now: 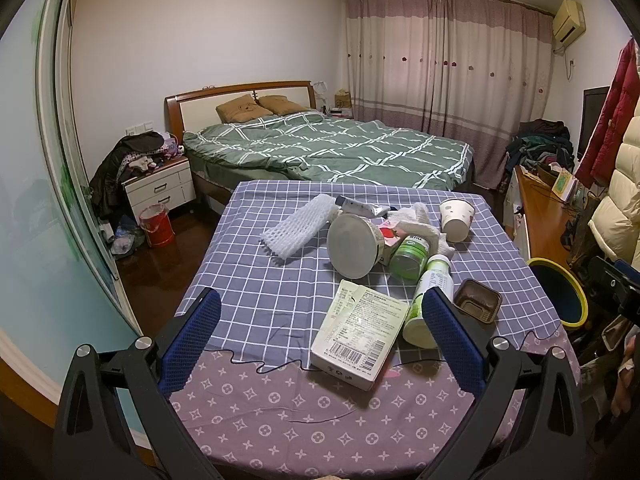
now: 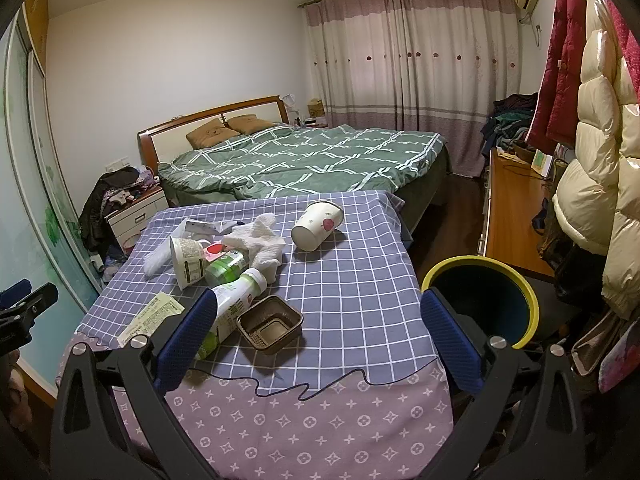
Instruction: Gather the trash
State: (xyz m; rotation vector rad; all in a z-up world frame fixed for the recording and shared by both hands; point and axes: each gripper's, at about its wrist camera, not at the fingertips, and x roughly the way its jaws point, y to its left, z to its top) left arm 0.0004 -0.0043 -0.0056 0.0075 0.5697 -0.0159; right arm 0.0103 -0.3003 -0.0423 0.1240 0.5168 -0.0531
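tablecloth [image 2: 344, 280]: matt cloth
tray [image 2: 269, 327]: glossy brown plastic
cup [image 2: 317, 226]: paper
bin [image 2: 480, 300]: smooth plastic
net sleeve [image 1: 298, 226]: white foam

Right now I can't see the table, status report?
Both grippers open, empty. Trash on table, carton nearest. Bin clear.

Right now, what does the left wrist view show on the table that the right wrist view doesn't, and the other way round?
Only the left wrist view shows the white foam net sleeve whole and the barcode face of the flat carton lying between the open jaws of the left gripper.

Only the right wrist view shows the strawberry print on the tipped paper cup and the bin nearly whole, beside the table's right edge.

Both show the brown plastic tray, the green-and-white bottle, the crumpled tissue and the checked tablecloth.
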